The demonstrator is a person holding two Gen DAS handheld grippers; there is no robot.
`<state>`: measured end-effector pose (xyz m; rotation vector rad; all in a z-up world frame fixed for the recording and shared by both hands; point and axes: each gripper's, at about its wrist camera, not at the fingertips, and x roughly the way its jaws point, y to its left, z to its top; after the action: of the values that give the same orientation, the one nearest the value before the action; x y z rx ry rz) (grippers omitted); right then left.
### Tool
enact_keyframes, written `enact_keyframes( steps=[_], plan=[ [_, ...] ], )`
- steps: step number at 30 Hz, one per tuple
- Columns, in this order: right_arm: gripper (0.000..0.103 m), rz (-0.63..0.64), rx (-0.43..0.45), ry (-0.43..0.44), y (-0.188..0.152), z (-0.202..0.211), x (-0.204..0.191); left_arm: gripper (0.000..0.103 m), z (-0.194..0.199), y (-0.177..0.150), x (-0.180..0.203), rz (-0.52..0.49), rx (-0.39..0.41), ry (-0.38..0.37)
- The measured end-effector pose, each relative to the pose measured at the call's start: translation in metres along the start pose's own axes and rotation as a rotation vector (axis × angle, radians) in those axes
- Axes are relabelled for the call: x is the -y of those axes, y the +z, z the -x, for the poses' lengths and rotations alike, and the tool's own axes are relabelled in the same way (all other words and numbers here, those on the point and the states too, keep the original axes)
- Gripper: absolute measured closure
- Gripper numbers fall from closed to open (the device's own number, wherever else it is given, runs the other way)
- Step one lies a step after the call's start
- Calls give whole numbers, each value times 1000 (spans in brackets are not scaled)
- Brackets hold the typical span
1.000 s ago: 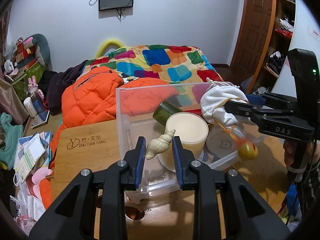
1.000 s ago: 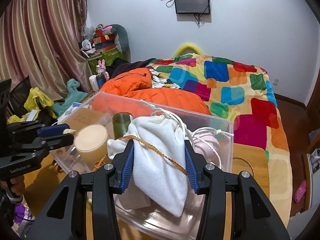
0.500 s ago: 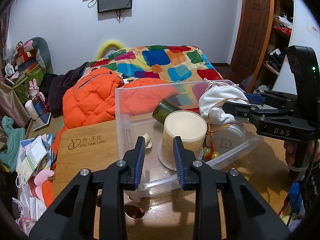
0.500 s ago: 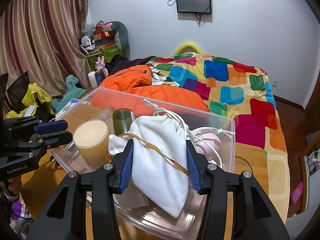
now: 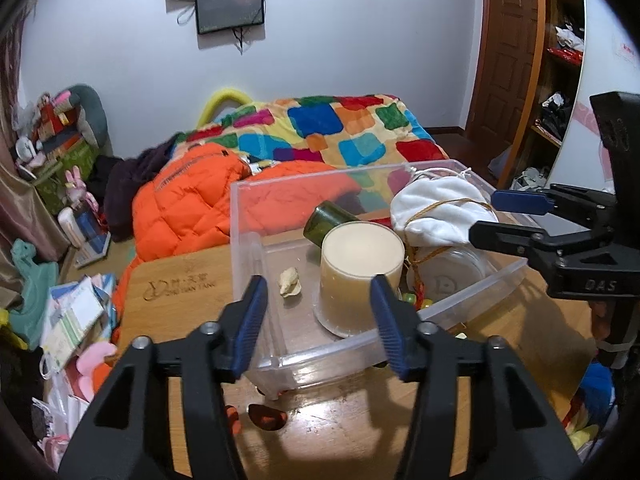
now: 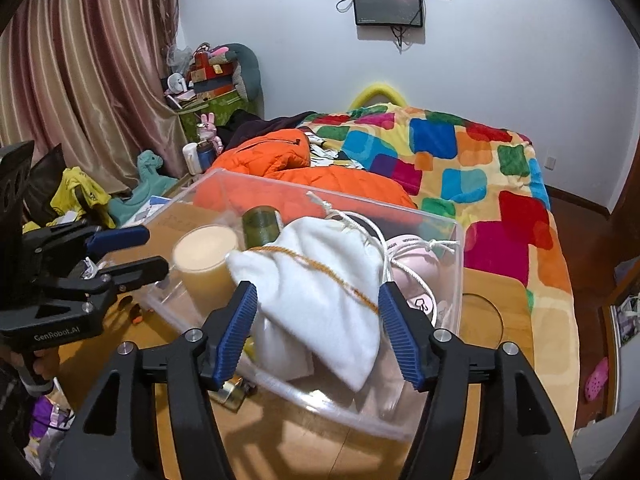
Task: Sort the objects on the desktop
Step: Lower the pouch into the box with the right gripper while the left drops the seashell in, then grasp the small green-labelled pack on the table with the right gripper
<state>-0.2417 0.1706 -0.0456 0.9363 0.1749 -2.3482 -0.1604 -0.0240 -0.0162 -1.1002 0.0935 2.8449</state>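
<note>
A clear plastic box point(image 5: 472, 300) stands on the wooden table point(image 5: 360, 420). Inside lie a cream seashell point(image 5: 290, 282), a cream cup point(image 5: 362, 272), a green bottle point(image 5: 324, 220) and a white drawstring pouch point(image 5: 436, 210). My left gripper point(image 5: 318, 322) is open and empty at the box's near wall. My right gripper point(image 6: 318, 330) is open; the white pouch point(image 6: 320, 292) sits between its pads, over the box point(image 6: 458, 264), with the jaws wider than the pouch. It also shows in the left wrist view point(image 5: 516, 218).
A bed with a colourful blanket point(image 5: 340, 128) and an orange jacket point(image 5: 192, 204) lies behind the table. Clutter fills the floor at the left point(image 5: 72, 312). Small items lie on the table under the box's near corner point(image 5: 266, 416). A wooden door point(image 5: 508, 60) is at the right.
My left gripper let go of the seashell, which now lies in the box, and opened wide. My right gripper's jaws widened around the white pouch, which sank lower into the box.
</note>
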Motion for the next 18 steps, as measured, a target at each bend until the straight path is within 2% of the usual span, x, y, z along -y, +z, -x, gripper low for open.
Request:
enact_keyframes(
  steps=[6,10,18],
  plan=[
    [35,12,28,-8,-3,16,-9,45,9,-2,3,-9,14,9],
    [26,17,43,-21,-5,24,-15,41,15,-4,3,-3,20,11],
    [20,16,71,-42,-8,41,-22,30,28,-10,7,-14,44,5]
  ],
)
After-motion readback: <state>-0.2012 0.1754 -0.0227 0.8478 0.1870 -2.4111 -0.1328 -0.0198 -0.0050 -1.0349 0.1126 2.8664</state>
